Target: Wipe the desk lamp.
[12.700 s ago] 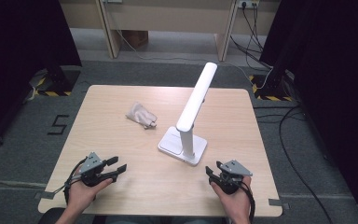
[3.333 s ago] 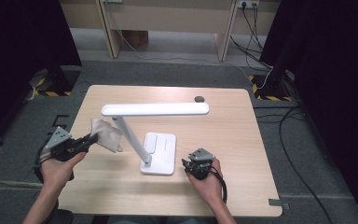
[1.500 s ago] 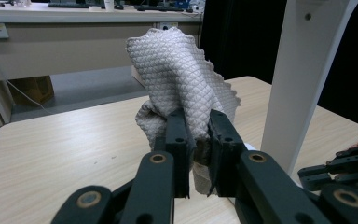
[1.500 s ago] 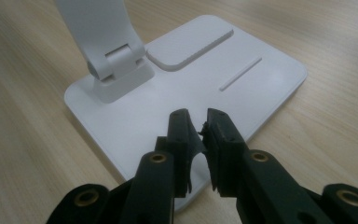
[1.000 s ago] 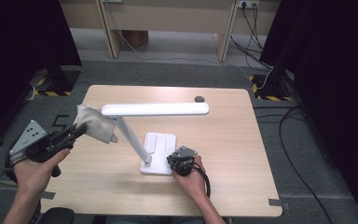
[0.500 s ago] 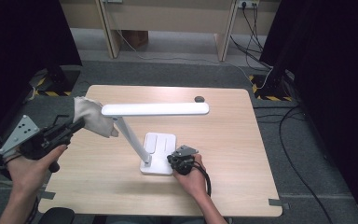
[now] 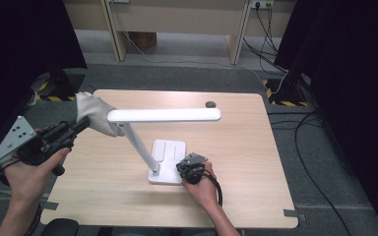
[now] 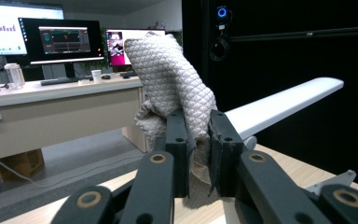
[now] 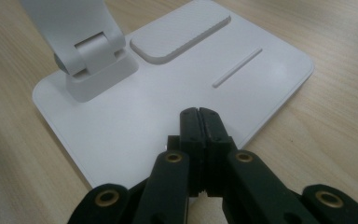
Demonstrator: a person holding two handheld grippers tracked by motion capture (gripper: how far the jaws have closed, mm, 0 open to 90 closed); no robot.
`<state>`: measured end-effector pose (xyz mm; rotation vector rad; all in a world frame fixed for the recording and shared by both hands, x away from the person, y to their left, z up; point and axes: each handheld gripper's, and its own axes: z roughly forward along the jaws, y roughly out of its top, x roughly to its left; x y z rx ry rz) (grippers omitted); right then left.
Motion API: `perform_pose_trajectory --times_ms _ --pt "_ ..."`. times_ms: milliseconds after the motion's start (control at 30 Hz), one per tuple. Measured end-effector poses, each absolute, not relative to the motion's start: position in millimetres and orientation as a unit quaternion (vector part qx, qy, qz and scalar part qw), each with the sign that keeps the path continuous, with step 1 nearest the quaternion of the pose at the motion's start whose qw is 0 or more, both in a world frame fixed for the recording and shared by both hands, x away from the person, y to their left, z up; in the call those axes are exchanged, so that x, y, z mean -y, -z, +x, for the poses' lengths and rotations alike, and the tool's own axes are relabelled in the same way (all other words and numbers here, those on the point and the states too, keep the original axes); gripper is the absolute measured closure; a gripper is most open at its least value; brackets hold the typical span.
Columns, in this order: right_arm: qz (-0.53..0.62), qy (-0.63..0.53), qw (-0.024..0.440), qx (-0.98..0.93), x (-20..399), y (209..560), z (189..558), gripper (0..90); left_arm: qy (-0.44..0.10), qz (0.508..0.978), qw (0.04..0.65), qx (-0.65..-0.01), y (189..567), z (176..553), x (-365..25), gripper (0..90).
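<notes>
Three monitors [image 8: 56,37] behind clamped cloth [image 8: 177,88]

White lamp [image 7: 163,115] — grey-white diamond-weave cloth [image 8: 172,88].

A small dark round thing [image 7: 210,104] lies on the wooden table [image 7: 256,162], well beyond the fingers of the right gripper [image 7: 183,170] and a little to their right. In the left gripper view, behind the fingers of the left gripper [image 8: 198,120] and to their left, a long desk [image 8: 51,107] carries lit monitors [image 8: 58,39], a white cup [image 8: 96,75] and a clear jug [image 8: 13,74]. A cardboard box [image 8: 14,163] stands under this desk. To the right of these fingers rises a black cabinet [image 8: 279,46] with a blue light [image 8: 222,11].
</notes>
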<state>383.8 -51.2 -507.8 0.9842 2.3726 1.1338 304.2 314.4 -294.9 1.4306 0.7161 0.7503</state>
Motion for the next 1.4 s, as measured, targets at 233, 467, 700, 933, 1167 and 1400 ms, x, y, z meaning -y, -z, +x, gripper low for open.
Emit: perform_pose_trajectory --times_ms 233,467,700,933,1167,1400 --pt "0.345 -0.398 0.168 -0.834 51 508 384 89.9 -0.323 0.627 0.643 -0.3 288 304 -308 80.3" --pt "0.343 -0.395 0.17 -0.835 50 507 384 90.0 -0.321 0.63 0.649 -0.282 281 308 -300 80.2" --pt "0.34 -0.396 0.171 -0.836 50 508 384 90.0 -0.301 0.634 0.655 -0.281 279 316 -289 80.2" --pt "0.34 -0.394 0.172 -0.836 50 507 383 90.0 -0.284 0.638 0.658 -0.282 284 326 -276 80.3" --pt "0.341 -0.394 0.173 -0.836 50 508 383 90.0 -0.28 0.639 0.657 -0.286 286 330 -269 80.3" --pt "0.34 -0.394 0.173 -0.836 50 508 383 90.0 -0.28 0.643 0.653 -0.286 286 332 -263 80.2"
